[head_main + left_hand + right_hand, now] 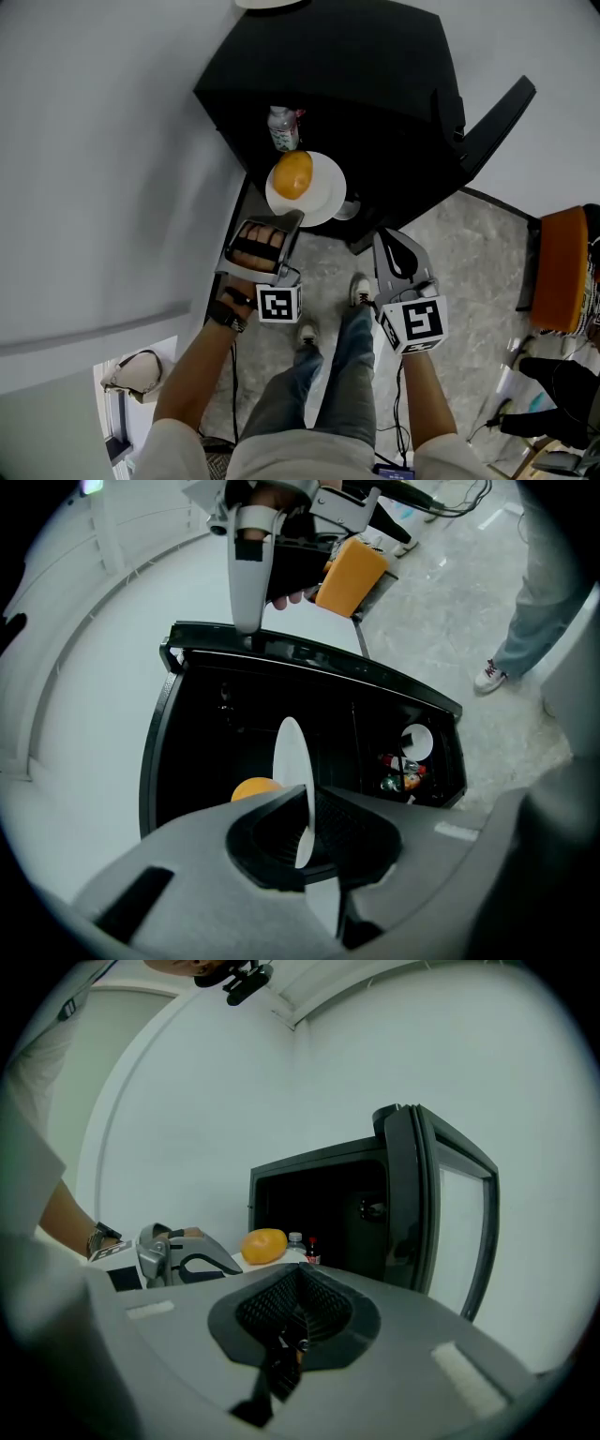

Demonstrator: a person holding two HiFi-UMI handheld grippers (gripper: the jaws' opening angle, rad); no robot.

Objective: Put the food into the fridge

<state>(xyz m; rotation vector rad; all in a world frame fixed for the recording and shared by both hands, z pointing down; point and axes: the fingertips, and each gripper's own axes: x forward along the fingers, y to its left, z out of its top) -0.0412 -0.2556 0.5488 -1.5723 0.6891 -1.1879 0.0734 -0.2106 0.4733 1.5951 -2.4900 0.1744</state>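
A white plate [323, 192] carries an orange fruit [292, 174] in front of the open black fridge [375, 66]. My left gripper [291, 218] is shut on the plate's near rim. In the left gripper view the plate [292, 761] stands edge-on between the jaws of the left gripper [305, 841], with the fruit [253, 787] to its left and the dark fridge interior [234, 733] behind. My right gripper [382, 236] hangs beside the plate, shut, with nothing in it. From the right gripper view, past the right gripper [298, 1283], the fruit [264, 1245] sits at the fridge mouth [319, 1199].
The fridge door [497, 112] stands open to the right; its shelf holds bottles [403, 775]. A small bottle [283, 128] stands inside the fridge. An orange seat [561, 272] is at the right, a bag [136, 370] at the lower left. The person's feet [361, 292] are below the plate.
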